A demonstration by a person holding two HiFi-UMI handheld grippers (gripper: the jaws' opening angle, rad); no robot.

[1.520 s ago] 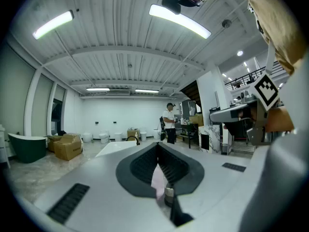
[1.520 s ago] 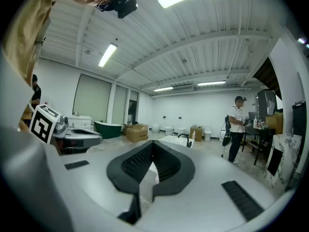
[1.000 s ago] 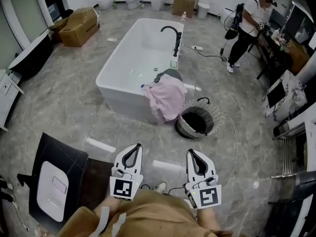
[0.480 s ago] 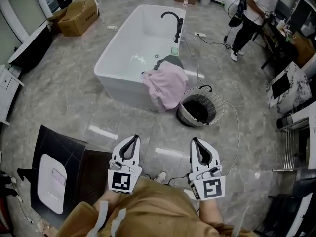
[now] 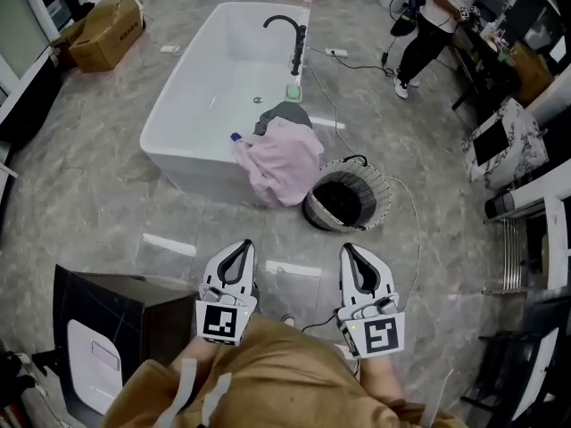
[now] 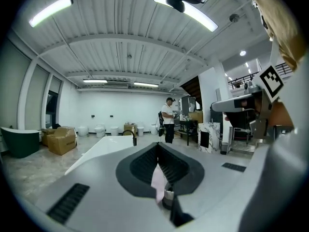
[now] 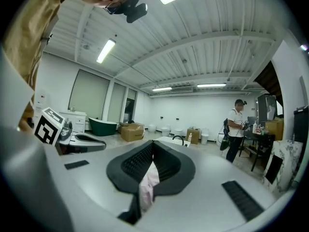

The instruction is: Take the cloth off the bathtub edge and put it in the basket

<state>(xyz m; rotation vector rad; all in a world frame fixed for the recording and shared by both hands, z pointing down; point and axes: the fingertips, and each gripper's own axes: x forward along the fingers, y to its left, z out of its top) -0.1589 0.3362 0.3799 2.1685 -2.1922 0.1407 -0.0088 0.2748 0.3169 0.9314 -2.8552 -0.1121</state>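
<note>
A pink cloth (image 5: 281,163) hangs over the near right corner of the white bathtub (image 5: 165,119), and a grey cloth (image 5: 287,114) lies on the rim behind it. A round wire basket (image 5: 382,194) with a dark inside stands on the floor right of the pink cloth. My left gripper (image 5: 241,246) and right gripper (image 5: 350,250) are held low by my body, both shut and empty, well short of the tub. In the left gripper view the gripper (image 6: 157,146) shows a pink sliver of cloth (image 6: 157,180) through its slit. The right gripper (image 7: 153,144) shows the cloth (image 7: 147,180) the same way.
A black faucet (image 5: 290,38) stands on the tub's right rim. A cable (image 5: 416,230) runs over the floor past the basket. A person (image 5: 426,12) stands at the back right by a desk. A cardboard box (image 5: 103,29) sits back left, a black and white unit (image 5: 103,324) near left.
The tub, cloth and basket have slid left and a little nearer in the head view as I step forward. Both grippers keep their place and stay shut.
</note>
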